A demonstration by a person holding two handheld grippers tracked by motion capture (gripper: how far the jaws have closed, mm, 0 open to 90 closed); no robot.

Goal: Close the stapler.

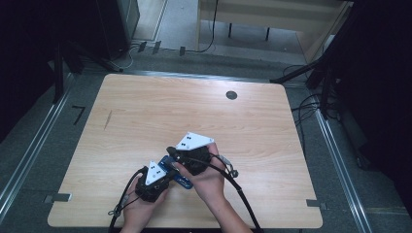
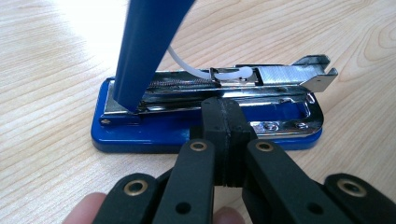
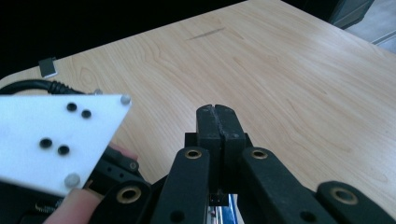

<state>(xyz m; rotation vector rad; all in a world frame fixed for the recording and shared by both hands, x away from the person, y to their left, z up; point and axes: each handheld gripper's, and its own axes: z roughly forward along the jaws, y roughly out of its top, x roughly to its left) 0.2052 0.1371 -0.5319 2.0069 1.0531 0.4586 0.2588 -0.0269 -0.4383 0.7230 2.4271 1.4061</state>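
Observation:
A blue stapler (image 2: 140, 135) lies on the wooden table with its blue lid (image 2: 149, 42) swung up and its metal magazine (image 2: 210, 88) bared; a white strip curls over the magazine. My left gripper (image 2: 223, 105) is shut with nothing between its jaws, its tips right at the stapler's long side. In the high view the stapler (image 1: 180, 180) shows between the two hands near the front edge, with the left gripper (image 1: 170, 177) beside it. My right gripper (image 3: 217, 112) is shut and empty, held above the stapler (image 3: 229, 214) and pointing left across the table (image 1: 171, 151).
The left gripper's white plate (image 3: 51, 140) sits close at the left of the right gripper view. A round dark hole (image 1: 231, 95) is at the table's back right, and a thin dark mark (image 1: 108, 119) at its left. Cables (image 1: 238, 189) trail off the front edge.

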